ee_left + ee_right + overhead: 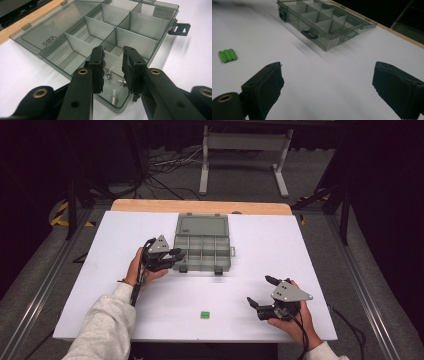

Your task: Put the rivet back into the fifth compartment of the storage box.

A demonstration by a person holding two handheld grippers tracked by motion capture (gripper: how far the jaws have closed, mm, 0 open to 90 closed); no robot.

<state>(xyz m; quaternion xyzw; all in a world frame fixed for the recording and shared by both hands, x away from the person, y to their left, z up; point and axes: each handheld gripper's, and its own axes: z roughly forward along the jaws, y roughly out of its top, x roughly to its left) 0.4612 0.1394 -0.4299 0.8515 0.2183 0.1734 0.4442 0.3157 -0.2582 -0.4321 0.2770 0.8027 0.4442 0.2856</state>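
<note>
Translucent grey plastic organiser box (130, 27) holds small metal screws (113, 95).

White table sheet (150, 305), wooden edge (200, 206) behind, grey stand (245, 150) and cables (170, 162) on the floor

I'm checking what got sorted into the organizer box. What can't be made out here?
- Screws in the organizer box: left gripper view, left tongs cover part of their compartment, so no count.
- Same compartment: high view, too small.
- Green pieces: right gripper view, blurred, kind unclear.
</note>
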